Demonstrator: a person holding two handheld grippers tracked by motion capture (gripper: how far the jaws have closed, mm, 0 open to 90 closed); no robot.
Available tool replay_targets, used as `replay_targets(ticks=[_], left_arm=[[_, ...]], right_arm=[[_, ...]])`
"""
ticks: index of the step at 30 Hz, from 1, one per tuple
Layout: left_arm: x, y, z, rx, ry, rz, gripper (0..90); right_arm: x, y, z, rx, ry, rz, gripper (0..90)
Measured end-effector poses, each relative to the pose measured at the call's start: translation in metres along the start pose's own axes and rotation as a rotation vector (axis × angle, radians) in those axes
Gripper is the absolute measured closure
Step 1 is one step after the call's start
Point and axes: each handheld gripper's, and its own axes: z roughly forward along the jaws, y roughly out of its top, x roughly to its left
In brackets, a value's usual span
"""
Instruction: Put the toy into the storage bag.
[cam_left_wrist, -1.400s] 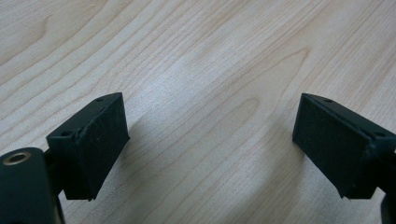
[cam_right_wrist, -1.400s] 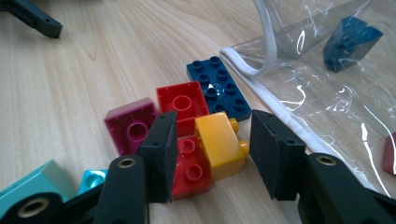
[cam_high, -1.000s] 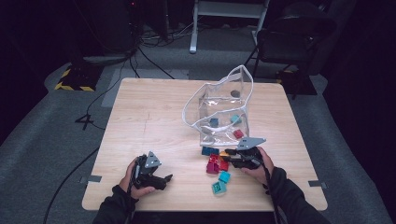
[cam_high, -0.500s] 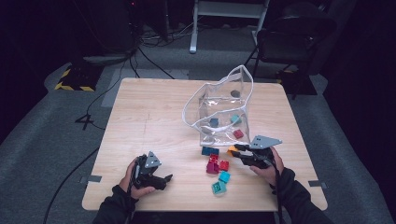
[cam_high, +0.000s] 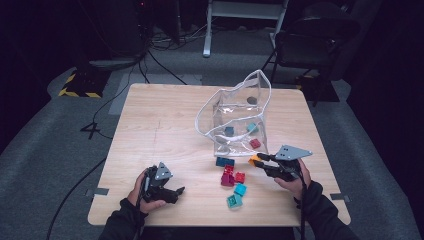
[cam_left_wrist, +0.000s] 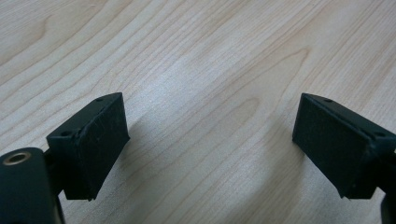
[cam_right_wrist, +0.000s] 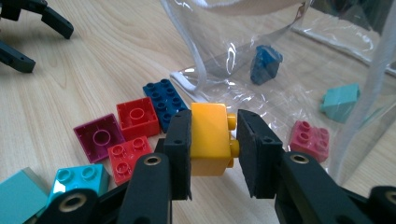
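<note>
right gripper (cam_right_wrist: 214, 140): pinching the yellow brick (cam_right_wrist: 211, 139) between its two black pads, one pad on each flat side, the studs facing the right-hand pad in the right gripper view; in the high view the right gripper (cam_high: 258, 161) sits at the right of the tabletop (cam_high: 150, 120), jaws pointing left toward the bag.
yellow brick, place: held clear of the wood, just in front of the clear bag's (cam_right_wrist: 289, 88) lower edge; in the high view the yellow brick (cam_high: 254, 160) hangs just below and right of the clear bag (cam_high: 235, 117).
deciding relation: the bag's white-rimmed mouth (cam_high: 227, 97) lies up and to the left of the brick in the high view, so my reading is that the brick must rise over the rim before it can drop in.
already inside: blue brick (cam_right_wrist: 265, 63), teal brick (cam_right_wrist: 341, 101), pink brick (cam_right_wrist: 309, 136).
loose bricks: a cluster left of the gripper, among them the dark blue brick (cam_right_wrist: 164, 99) and red brick (cam_right_wrist: 137, 116).
left gripper (cam_high: 172, 192): spread, nothing between the jaws, resting low over bare wood at the near left, well apart from the bag.
nearer hand: the right, by far.
</note>
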Motion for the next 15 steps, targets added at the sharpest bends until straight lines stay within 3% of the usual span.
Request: replay_targets(ticks=[15], left_arm=[[0.000, 0.000, 0.000, 0.000, 0.000, 0.000, 10.7]], right_arm=[[0.003, 0.012, -0.017, -0.053, -0.016, -0.030, 67.2]])
